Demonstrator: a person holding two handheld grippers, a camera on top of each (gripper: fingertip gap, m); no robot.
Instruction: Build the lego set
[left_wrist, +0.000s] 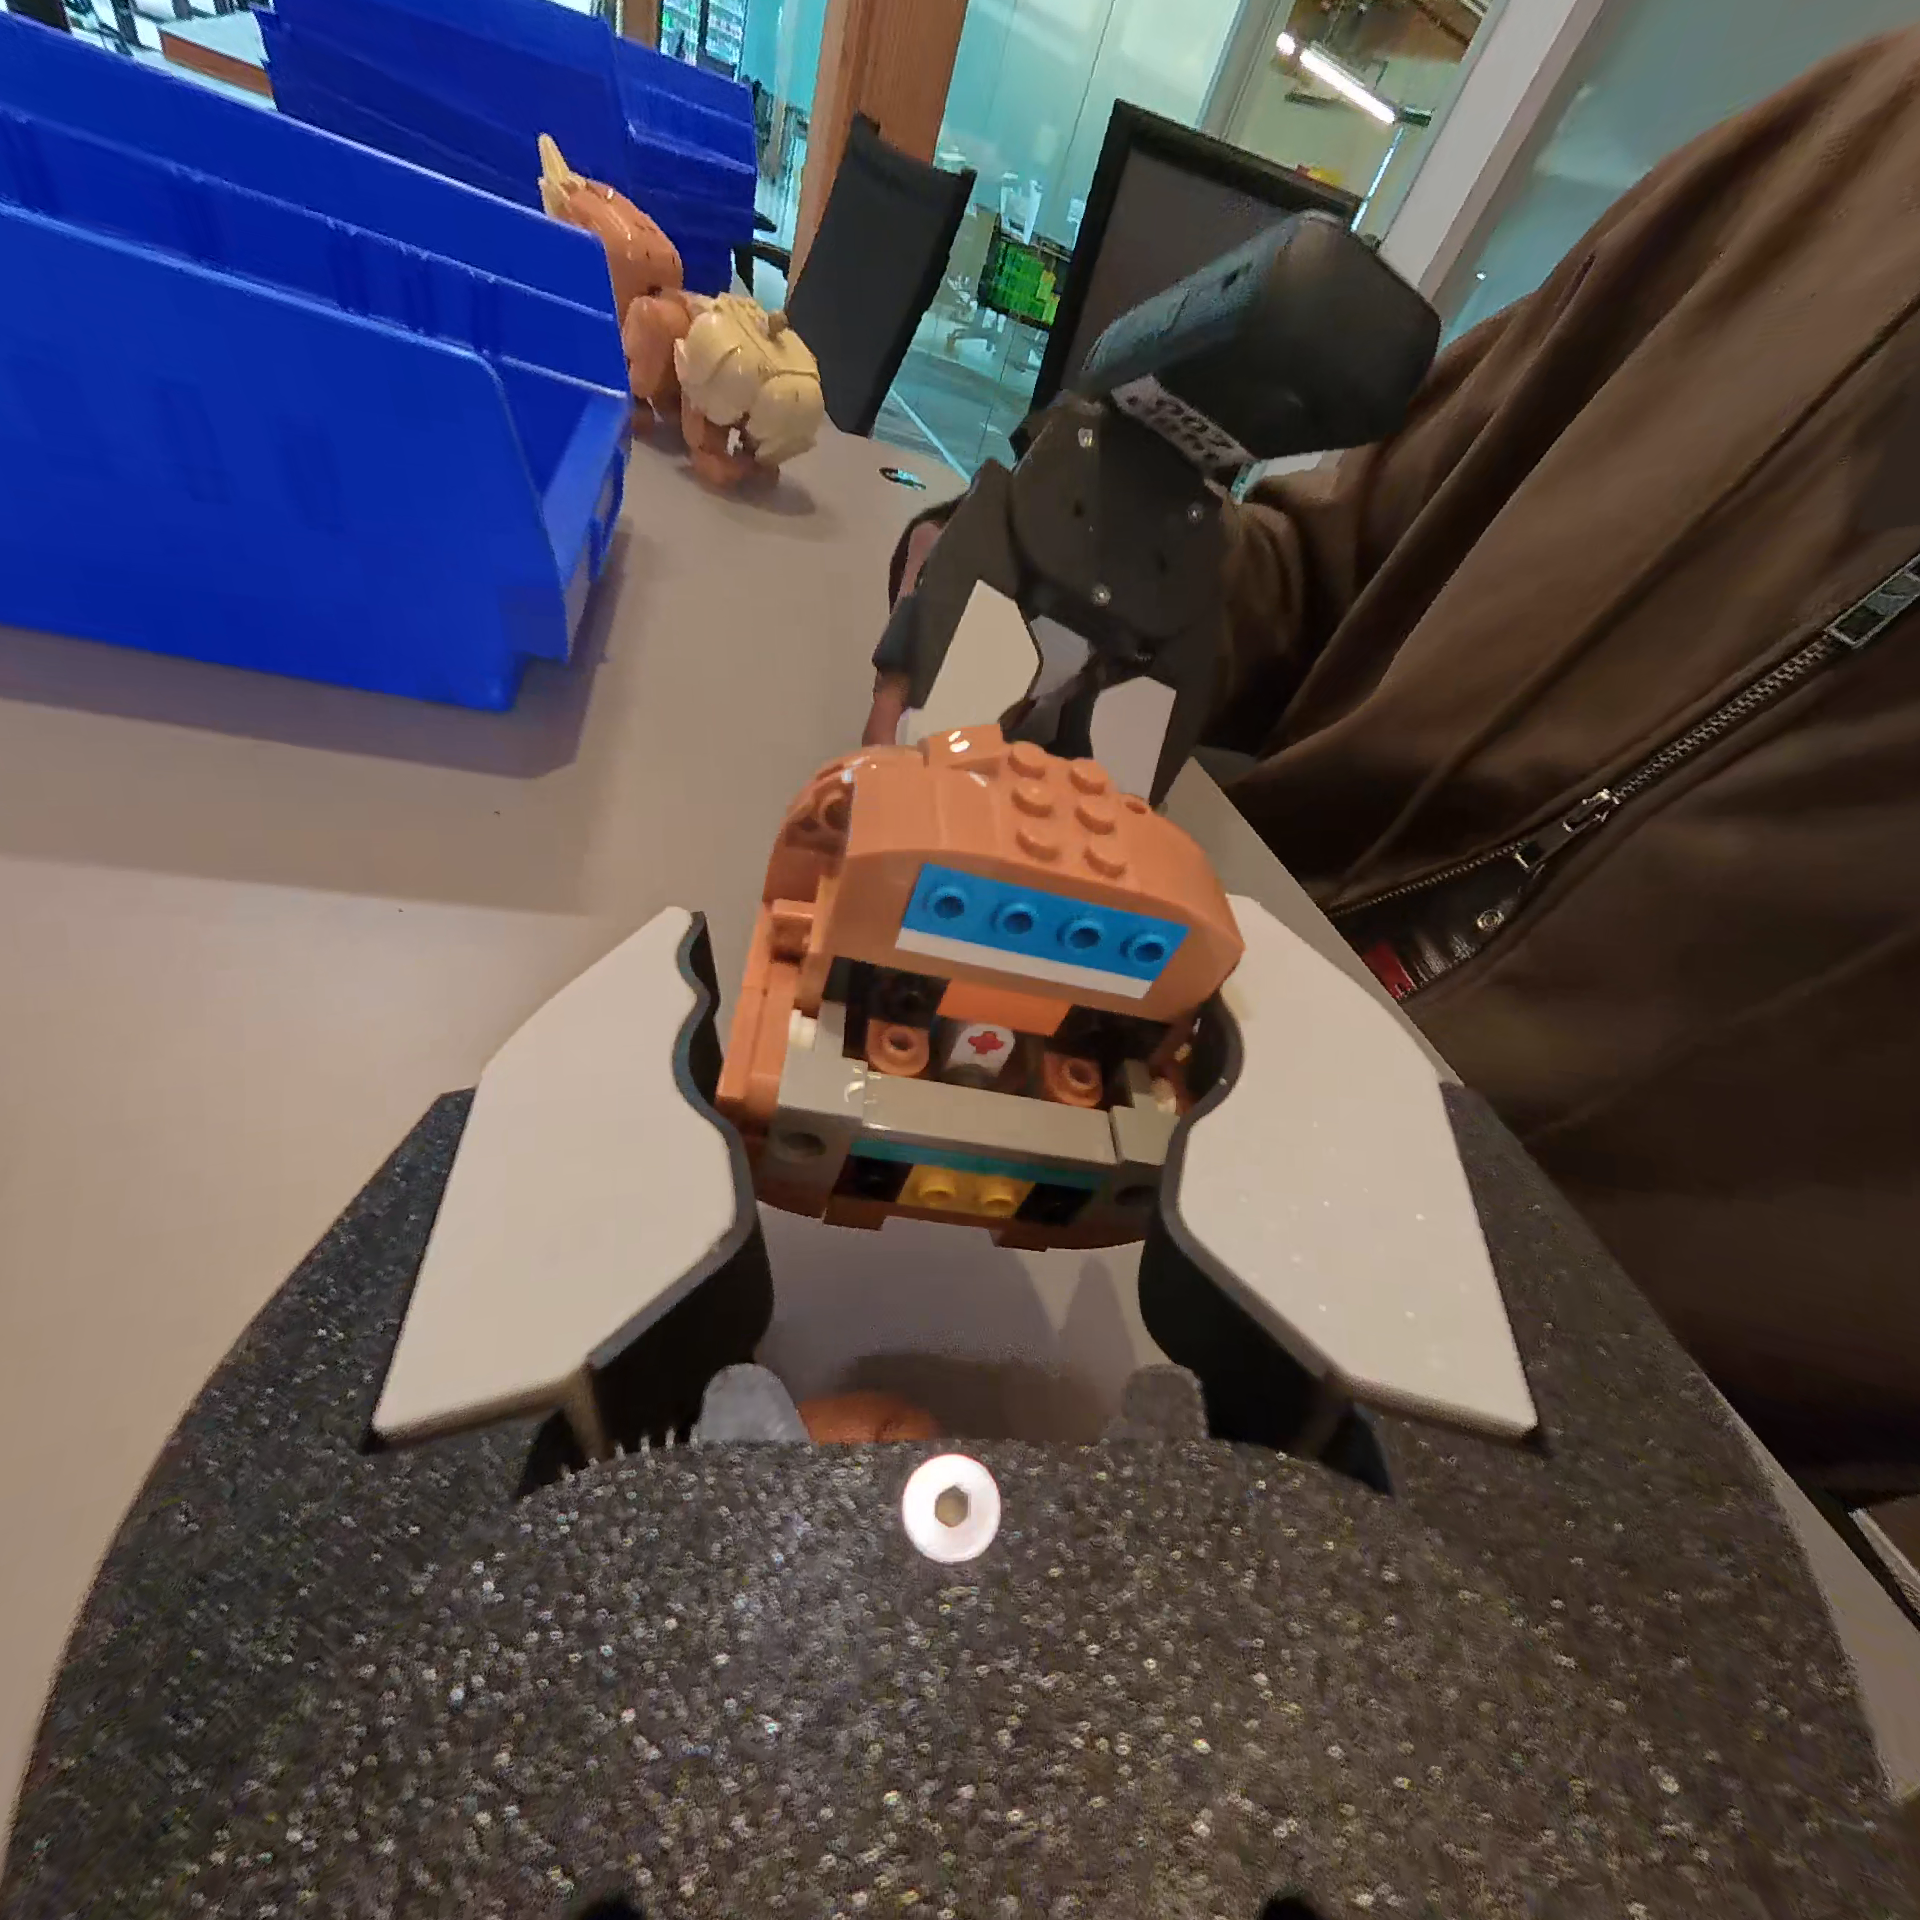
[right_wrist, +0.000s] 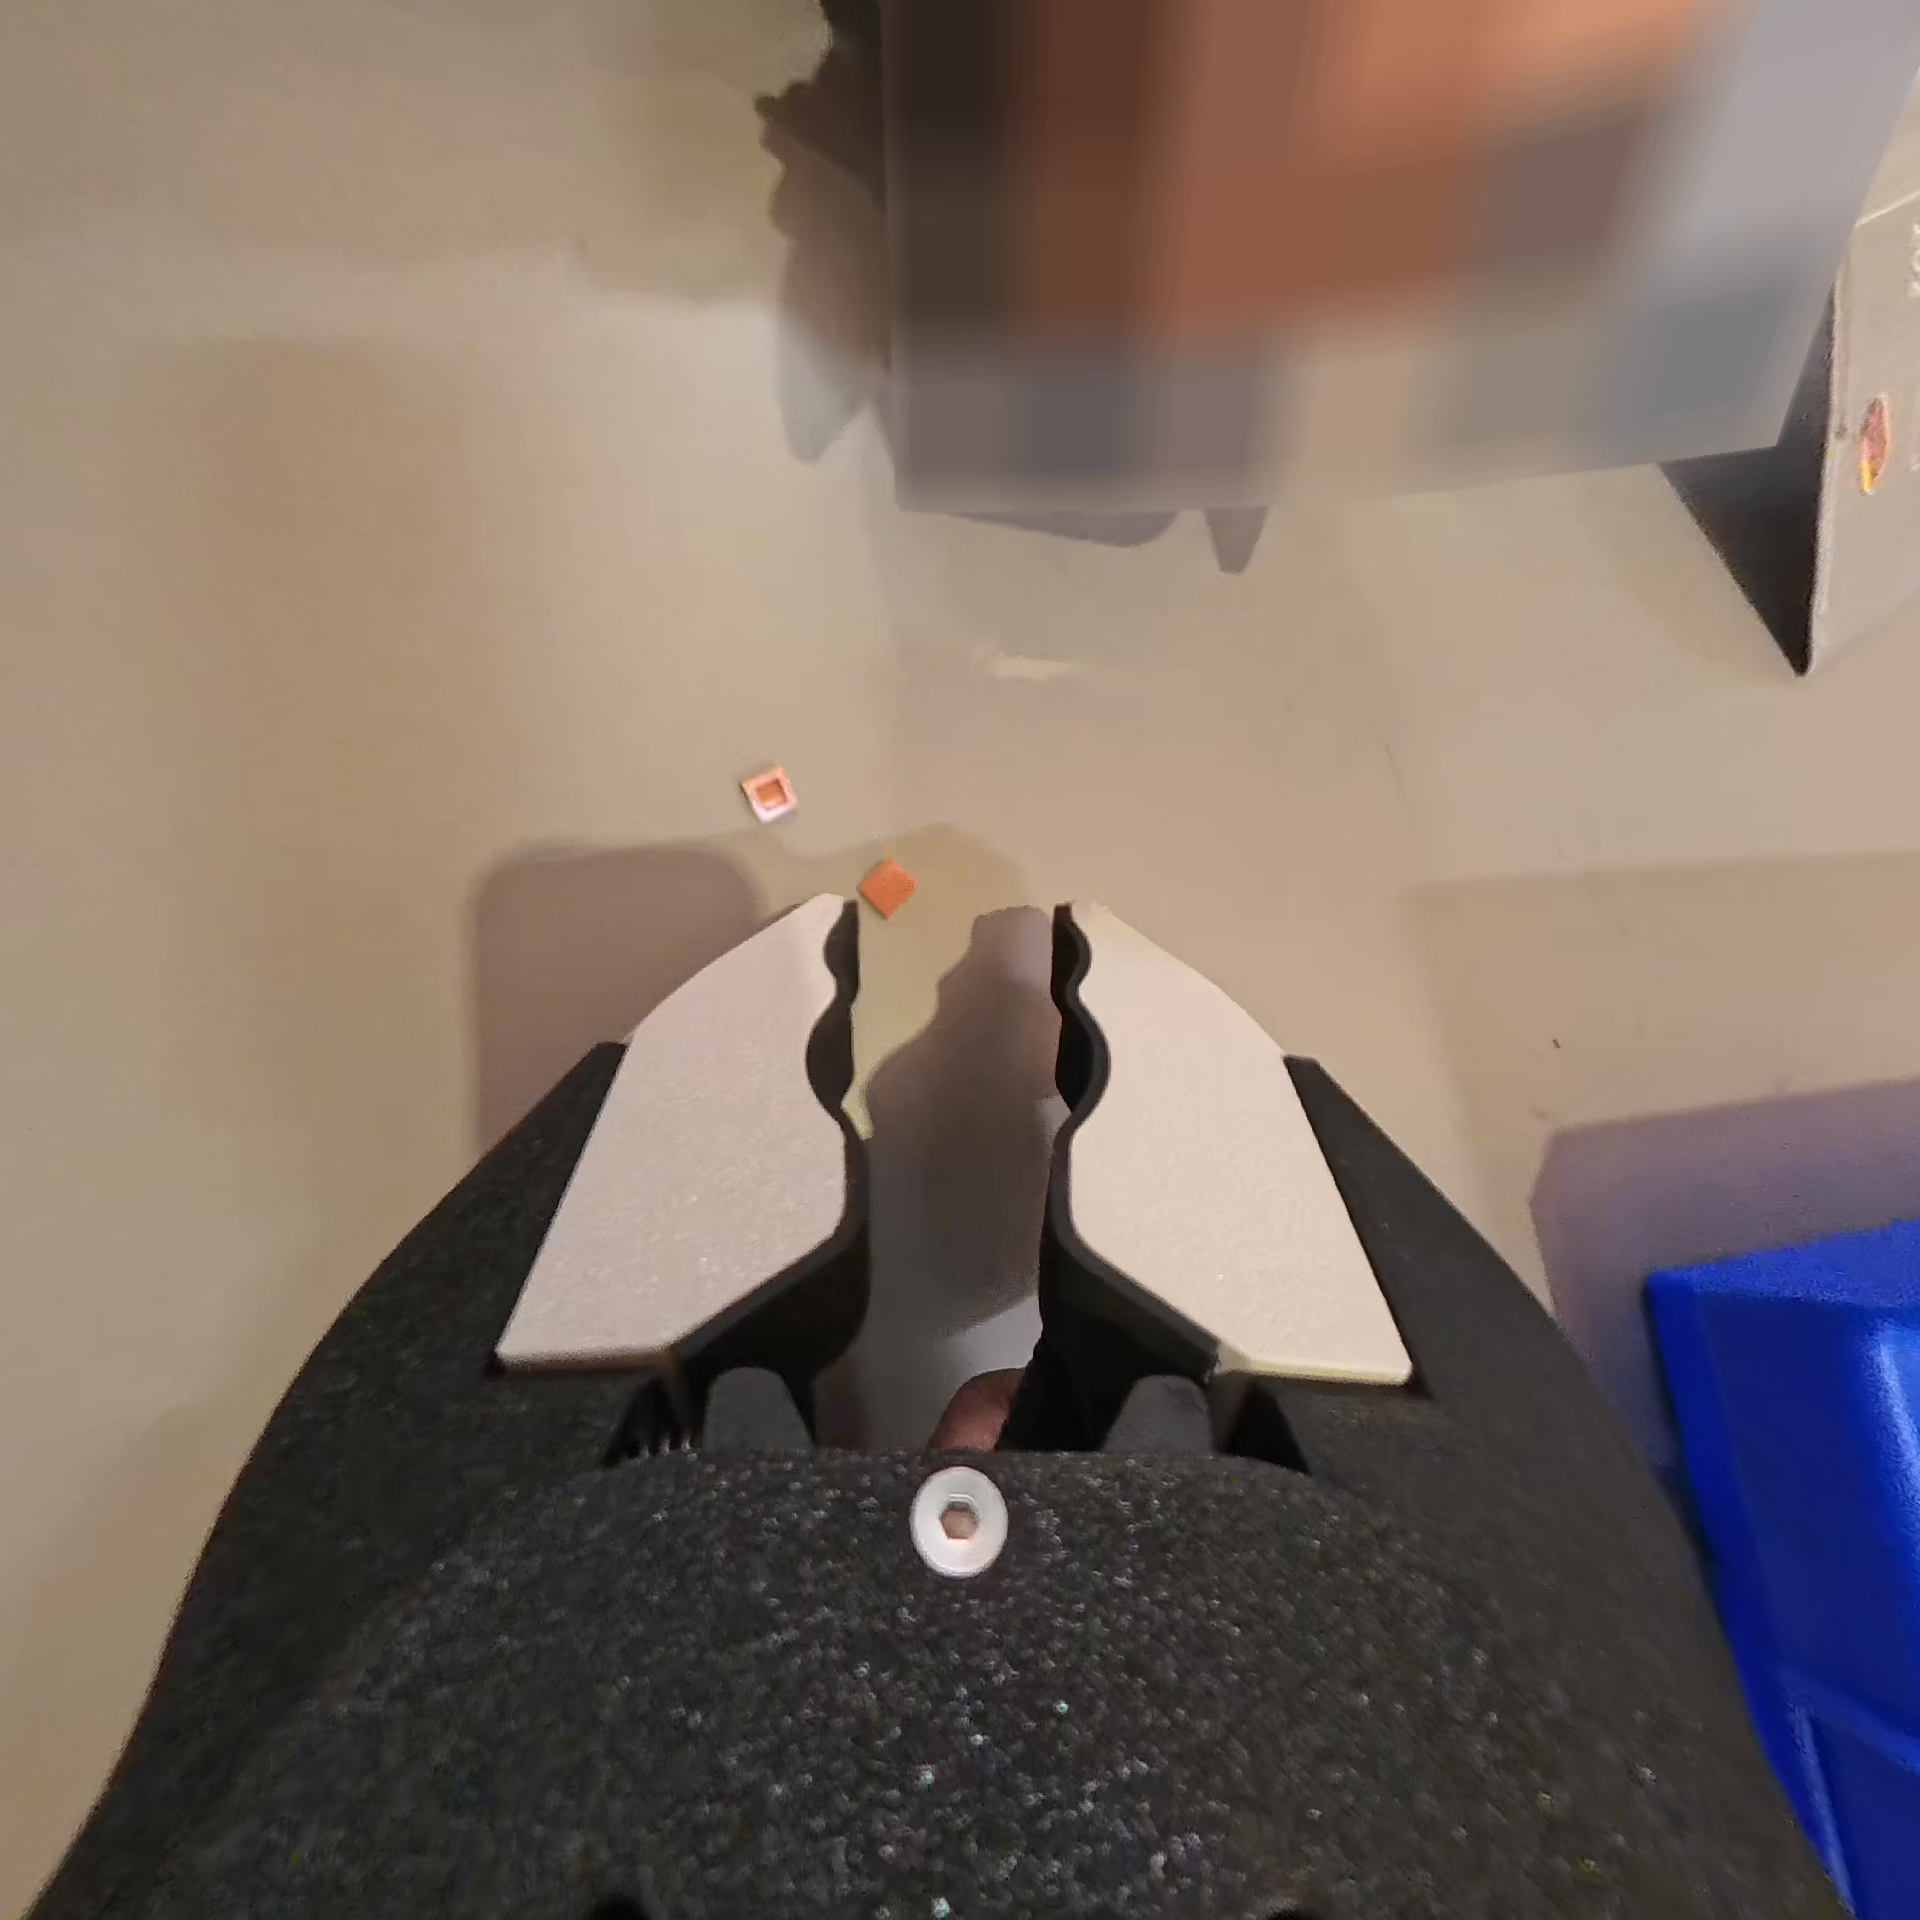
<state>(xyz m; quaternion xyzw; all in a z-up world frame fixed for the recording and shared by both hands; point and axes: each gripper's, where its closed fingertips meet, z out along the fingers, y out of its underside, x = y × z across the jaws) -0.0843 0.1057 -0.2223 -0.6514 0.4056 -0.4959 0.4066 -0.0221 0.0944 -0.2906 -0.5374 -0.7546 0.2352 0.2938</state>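
The left gripper is clamping a partly built brown brick model. The right gripper is hovering, jaws parted and empty, above two small orange square tiles on the beige table.

Two small tiles lie on table before right gripper.

Blue plastic bins are seen standing in a row on the left of the beige worktop. A corner of one blue bin is shown at the right edge of the right wrist view. A grey box is seen lying on the worktop at the upper right there. Beyond the worktop, a dark office chair and a dark monitor are visible before glass partitions. A brown zipped jacket is seen at the right.
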